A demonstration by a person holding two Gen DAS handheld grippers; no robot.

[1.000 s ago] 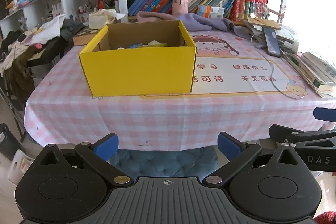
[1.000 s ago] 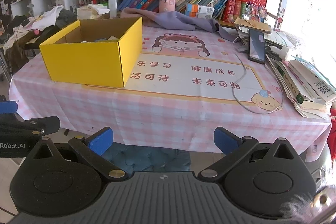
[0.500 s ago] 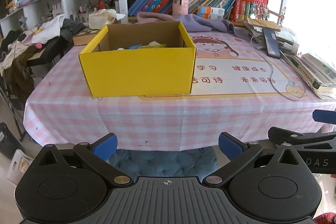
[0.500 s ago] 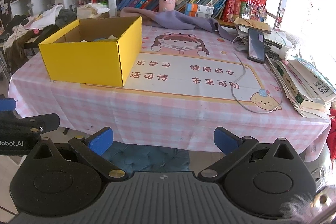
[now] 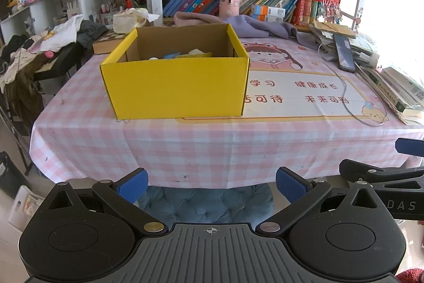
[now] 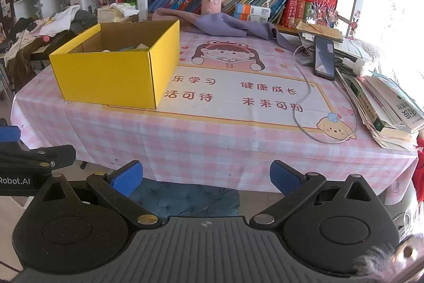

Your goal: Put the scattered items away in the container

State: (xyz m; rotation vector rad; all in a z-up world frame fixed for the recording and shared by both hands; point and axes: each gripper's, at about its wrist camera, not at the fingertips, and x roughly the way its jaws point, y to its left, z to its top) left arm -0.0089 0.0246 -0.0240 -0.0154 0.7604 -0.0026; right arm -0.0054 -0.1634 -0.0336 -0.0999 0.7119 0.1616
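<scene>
Yellow box [image 5: 176,86] on table, well beyond both empty, spread tools

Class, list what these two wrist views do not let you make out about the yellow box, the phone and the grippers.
- Yellow box contents: both views, near wall hides all but a few tops.
- Phone screen: right wrist view, too small to read.
- Right gripper: open; in the left wrist view, cut off by the right edge.
- Left gripper: open; in the right wrist view, cut by the left edge.

Open yellow cardboard box [image 5: 176,85] sits upright on the table, holding small items [image 5: 185,54].
</scene>
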